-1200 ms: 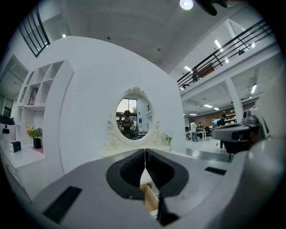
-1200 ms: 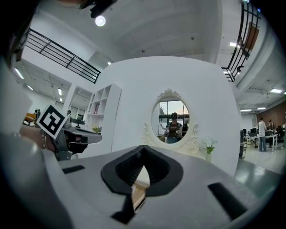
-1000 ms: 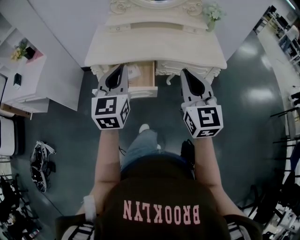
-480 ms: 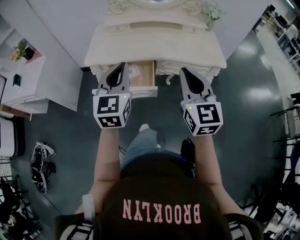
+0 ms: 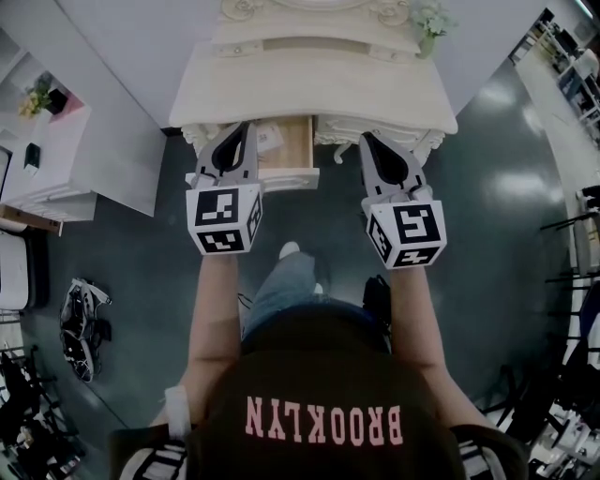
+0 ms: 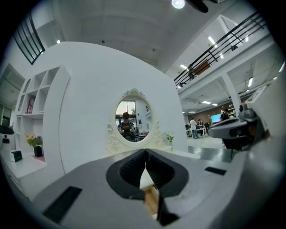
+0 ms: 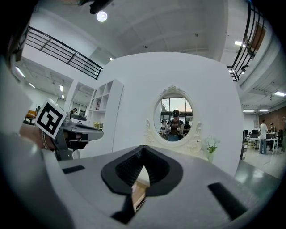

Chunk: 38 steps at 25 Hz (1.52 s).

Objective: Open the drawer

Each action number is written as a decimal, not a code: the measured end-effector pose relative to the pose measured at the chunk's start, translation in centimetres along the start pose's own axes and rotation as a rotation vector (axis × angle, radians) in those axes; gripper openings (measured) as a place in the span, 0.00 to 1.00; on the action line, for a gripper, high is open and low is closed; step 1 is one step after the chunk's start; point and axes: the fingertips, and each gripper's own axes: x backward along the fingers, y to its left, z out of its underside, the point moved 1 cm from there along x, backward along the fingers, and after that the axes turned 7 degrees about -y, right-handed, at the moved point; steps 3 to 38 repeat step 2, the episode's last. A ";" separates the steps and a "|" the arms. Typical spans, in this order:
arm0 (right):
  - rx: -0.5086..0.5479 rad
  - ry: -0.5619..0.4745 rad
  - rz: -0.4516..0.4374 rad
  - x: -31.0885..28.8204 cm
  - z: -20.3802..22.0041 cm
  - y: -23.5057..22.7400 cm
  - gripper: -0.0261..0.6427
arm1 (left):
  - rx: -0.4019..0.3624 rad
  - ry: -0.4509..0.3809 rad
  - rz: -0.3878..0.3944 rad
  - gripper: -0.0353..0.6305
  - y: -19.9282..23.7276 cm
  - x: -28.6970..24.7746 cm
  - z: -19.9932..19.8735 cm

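A cream dressing table point(image 5: 375, 94) stands in front of me. Its drawer point(image 5: 292, 148) is pulled out at the left of centre, showing a wooden inside with a white slip point(image 5: 269, 141) in it; the white drawer front point(image 5: 286, 178) faces me. My left gripper point(image 5: 247, 128) hovers over the drawer's left side, jaws shut on nothing. My right gripper point(image 5: 366, 141) hangs level to the right of the drawer, jaws also shut and empty. In the left gripper view the left gripper point(image 6: 145, 152) points at the table, with the drawer's wood point(image 6: 151, 199) below. The right gripper point(image 7: 143, 147) shows the same.
An oval mirror point(image 6: 132, 120) with a carved frame stands at the table's back, a small plant point(image 5: 427, 23) at its right. A white shelf unit point(image 5: 47, 159) is to the left, with a bag and shoes point(image 5: 82, 328) on the dark floor.
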 end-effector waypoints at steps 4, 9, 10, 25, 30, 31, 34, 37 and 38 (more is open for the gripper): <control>-0.001 0.005 0.001 -0.2 0.3 0.0 0.03 | 0.000 0.003 0.000 0.06 0.1 -0.1 0.3; -0.001 0.005 0.001 -0.2 0.3 0.0 0.03 | 0.000 0.003 0.000 0.06 0.1 -0.1 0.3; -0.001 0.005 0.001 -0.2 0.3 0.0 0.03 | 0.000 0.003 0.000 0.06 0.1 -0.1 0.3; -0.001 0.005 0.001 -0.2 0.3 0.0 0.03 | 0.000 0.003 0.000 0.06 0.1 -0.1 0.3; -0.001 0.005 0.001 -0.2 0.3 0.0 0.03 | 0.000 0.003 0.000 0.06 0.1 -0.1 0.3; -0.001 0.005 0.001 -0.2 0.3 0.0 0.03 | 0.000 0.003 0.000 0.06 0.1 -0.1 0.3; -0.001 0.005 0.001 -0.2 0.3 0.0 0.03 | 0.000 0.003 0.000 0.06 0.1 -0.1 0.3; -0.001 0.005 0.001 -0.2 0.3 0.0 0.03 | 0.000 0.003 0.000 0.06 0.1 -0.1 0.3; -0.001 0.005 0.001 -0.2 0.3 0.0 0.03 | 0.000 0.003 0.000 0.06 0.1 -0.1 0.3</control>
